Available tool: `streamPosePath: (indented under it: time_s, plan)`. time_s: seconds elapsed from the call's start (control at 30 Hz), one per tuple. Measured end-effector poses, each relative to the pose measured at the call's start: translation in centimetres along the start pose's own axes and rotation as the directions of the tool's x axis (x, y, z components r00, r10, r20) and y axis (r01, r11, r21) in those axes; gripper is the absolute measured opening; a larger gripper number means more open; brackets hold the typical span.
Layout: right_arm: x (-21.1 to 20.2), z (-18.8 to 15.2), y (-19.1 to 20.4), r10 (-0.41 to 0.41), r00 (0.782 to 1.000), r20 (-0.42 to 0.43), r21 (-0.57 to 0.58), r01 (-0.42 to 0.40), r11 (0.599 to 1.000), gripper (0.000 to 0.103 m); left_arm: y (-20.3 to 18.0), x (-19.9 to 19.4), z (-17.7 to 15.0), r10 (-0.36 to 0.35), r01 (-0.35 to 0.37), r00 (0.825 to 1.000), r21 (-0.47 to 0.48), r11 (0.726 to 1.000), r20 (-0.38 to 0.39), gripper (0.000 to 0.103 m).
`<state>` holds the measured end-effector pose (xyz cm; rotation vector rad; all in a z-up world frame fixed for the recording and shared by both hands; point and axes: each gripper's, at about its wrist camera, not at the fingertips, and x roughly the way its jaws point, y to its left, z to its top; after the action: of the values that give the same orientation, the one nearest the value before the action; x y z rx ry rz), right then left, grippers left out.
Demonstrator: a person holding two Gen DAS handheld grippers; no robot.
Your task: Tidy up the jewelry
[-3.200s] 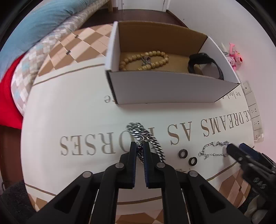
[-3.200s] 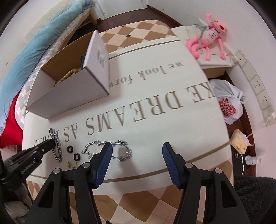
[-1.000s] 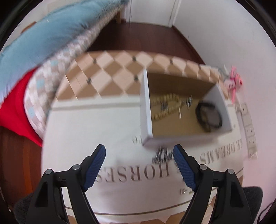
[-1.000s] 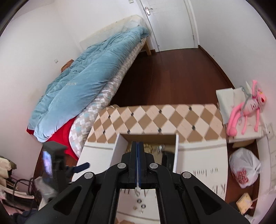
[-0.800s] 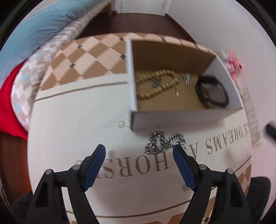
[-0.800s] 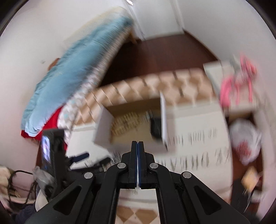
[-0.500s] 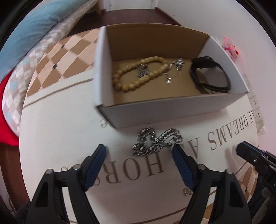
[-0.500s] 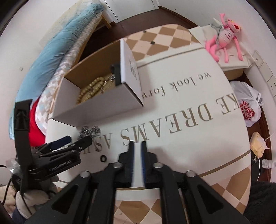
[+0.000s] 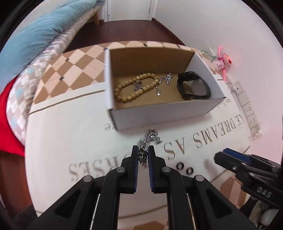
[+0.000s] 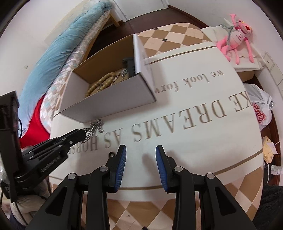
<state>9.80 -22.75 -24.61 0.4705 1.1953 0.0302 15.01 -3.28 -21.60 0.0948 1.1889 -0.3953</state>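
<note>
A white cardboard box (image 9: 159, 113) stands on the cream table and holds a wooden bead bracelet (image 9: 134, 87), a thin silver chain (image 9: 163, 84) and a black band (image 9: 193, 86). My left gripper (image 9: 143, 155) is shut on a heavy silver curb chain (image 9: 150, 138) lying just in front of the box; it shows in the right wrist view too (image 10: 93, 128). Two small black rings (image 9: 184, 169) lie on the table to the right. My right gripper (image 10: 141, 155) is open and empty above the table's front part, right of the rings.
The table (image 10: 203, 141) carries large tan lettering and a checked border. A bed with a blue quilt (image 9: 35, 35) lies to the left. A pink plush toy (image 10: 237, 12), a wall socket strip (image 9: 247, 113) and a plastic bag (image 10: 260, 109) are to the right.
My left gripper came down and closed on the silver curb chain in front of the box. My right gripper dropped from high above the table and opened.
</note>
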Motion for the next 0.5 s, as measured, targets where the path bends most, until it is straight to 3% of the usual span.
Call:
streamPosePath:
  time_s: [0.3, 0.5]
  plan:
    - [0.8, -0.9, 1.9, 0.018, 1.000, -0.020, -0.040, -0.019, 0.999, 0.037, 2.4, -4.4, -3.4, -0.025, 0.026, 1.000, -0.067, 0.997, 0.012, 0.007]
    - [3.2, -1.9, 3.7, -0.034, 0.998, -0.059, -0.136, 0.026, 0.990, 0.035, 2.5, -3.3, -5.5, -0.027, 0.024, 0.999, -0.101, 0.995, -0.023, 0.007]
